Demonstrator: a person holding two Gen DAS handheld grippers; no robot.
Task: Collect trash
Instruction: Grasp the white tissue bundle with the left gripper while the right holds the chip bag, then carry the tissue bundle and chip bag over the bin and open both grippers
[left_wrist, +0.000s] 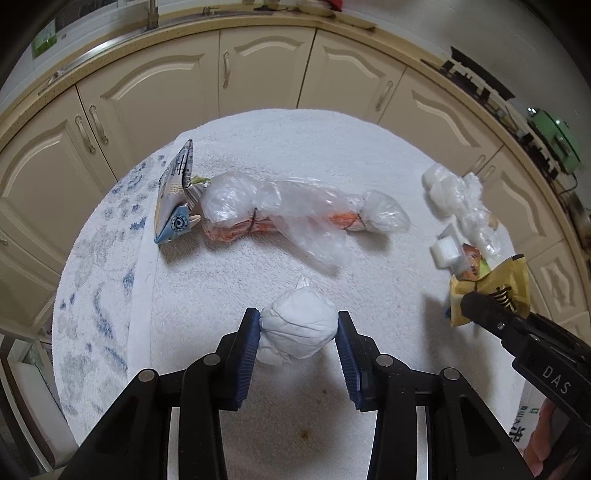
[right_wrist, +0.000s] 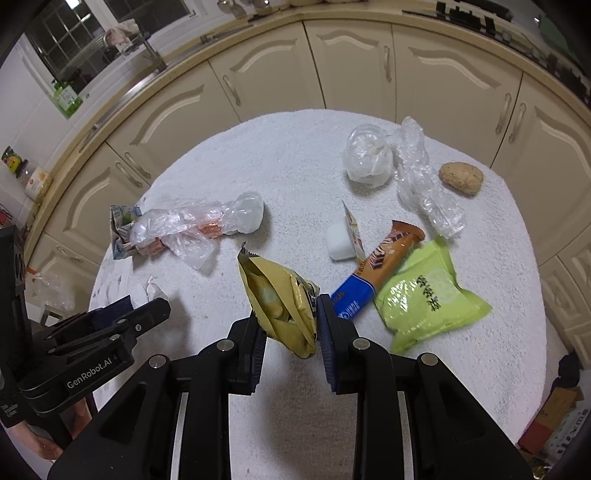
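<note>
Nearest the lens: left gripper (left_wrist: 298, 325), angled steeply down, blue pads clamped on both sides of a crumpled white tissue wad (left_wrist: 301, 326) above the white towel-covered table (left_wrist: 295, 147). Right gripper (right_wrist: 290, 314), likewise tilted steeply downward, closed tight on a yellow snack wrapper (right_wrist: 280, 299), lifted clear of the cloth. Left lying on the table: a flattened carton (left_wrist: 176, 199) touching a clear plastic bag (left_wrist: 280, 206), a green packet (right_wrist: 424, 295), an orange-and-blue bar wrapper (right_wrist: 380, 266), a small white cup (right_wrist: 341, 242).
</note>
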